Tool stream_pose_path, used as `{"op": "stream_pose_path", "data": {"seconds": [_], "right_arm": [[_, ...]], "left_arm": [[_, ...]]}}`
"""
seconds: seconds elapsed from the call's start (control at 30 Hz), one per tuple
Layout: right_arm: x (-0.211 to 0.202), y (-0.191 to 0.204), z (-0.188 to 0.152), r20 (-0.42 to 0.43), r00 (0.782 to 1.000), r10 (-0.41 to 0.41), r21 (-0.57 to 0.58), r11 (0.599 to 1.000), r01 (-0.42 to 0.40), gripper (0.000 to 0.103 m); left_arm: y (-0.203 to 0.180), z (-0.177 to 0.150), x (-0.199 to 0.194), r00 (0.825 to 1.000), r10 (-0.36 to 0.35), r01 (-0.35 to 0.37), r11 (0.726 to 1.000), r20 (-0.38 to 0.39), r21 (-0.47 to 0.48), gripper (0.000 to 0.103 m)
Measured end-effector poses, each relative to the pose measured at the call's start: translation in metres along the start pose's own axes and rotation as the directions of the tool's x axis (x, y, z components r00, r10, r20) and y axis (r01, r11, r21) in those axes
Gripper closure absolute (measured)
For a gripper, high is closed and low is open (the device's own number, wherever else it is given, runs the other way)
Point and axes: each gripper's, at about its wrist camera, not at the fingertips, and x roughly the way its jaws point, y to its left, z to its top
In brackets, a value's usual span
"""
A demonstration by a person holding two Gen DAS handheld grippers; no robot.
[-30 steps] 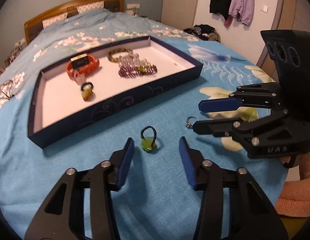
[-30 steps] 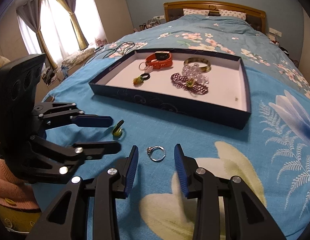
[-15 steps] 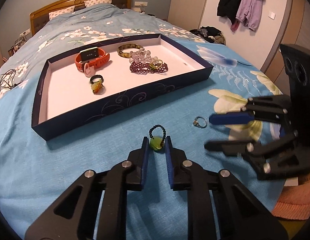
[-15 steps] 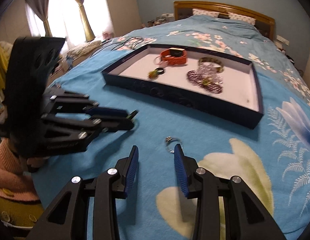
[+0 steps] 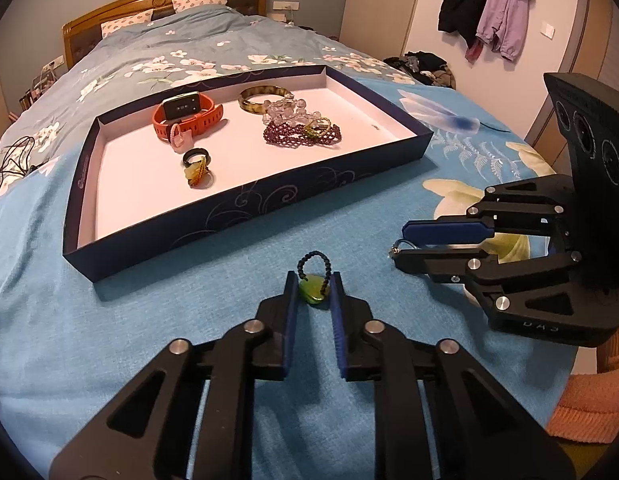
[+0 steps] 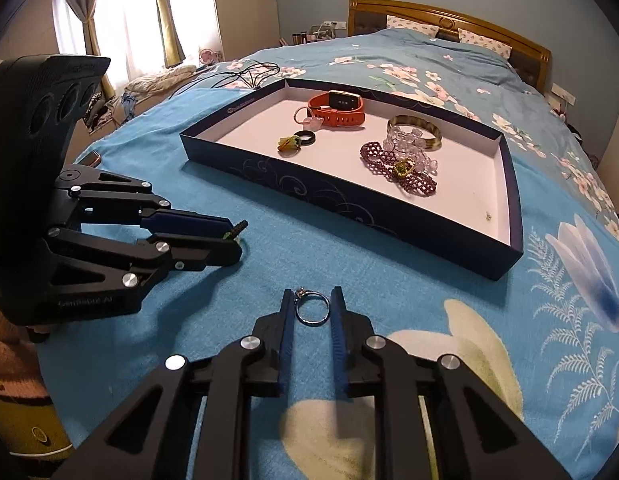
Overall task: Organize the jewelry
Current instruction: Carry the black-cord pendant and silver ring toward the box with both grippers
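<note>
Green-stone ring [image 5: 313,291] with black beaded band clamped between left gripper [image 5: 313,286] pads, on blue bedspread [image 5: 149,340] near tray [image 5: 245,208]. Right gripper [image 6: 312,305] pinches silver ring [image 6: 312,310].

The green stone ring [image 5: 314,290] with a black beaded band is pinched between blue pads, its loop standing up; the silver ring [image 6: 312,309] lies flat between the other pair of pads, its small setting toward the left pad; the dark blue tray [image 5: 245,216] with a white floor holds an orange watch [image 5: 186,114], a bangle [image 5: 263,98], clear beads [image 5: 287,107], a purple beaded bracelet [image 5: 297,135] and a black ring [image 5: 196,158].
</note>
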Motion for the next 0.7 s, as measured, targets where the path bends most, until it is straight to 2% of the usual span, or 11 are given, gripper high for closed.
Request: {"op": "stream_pose_path", "data": {"seconds": [0.23, 0.7], "right_arm": [[-0.006, -0.001, -0.001, 0.025, 1.0, -0.004, 0.025, 1.0, 0.004, 0.087], [-0.031, -0.012, 0.002, 0.15, 0.988, 0.037, 0.116, 0.992, -0.055, 0.087]], "left_arm": [[-0.002, -0.001, -0.002, 1.0, 0.012, -0.012, 1.0, 0.009, 0.006, 0.087], [-0.004, 0.002, -0.019, 0.998, 0.02, -0.018, 1.0, 0.068, -0.017, 0.087]]}}
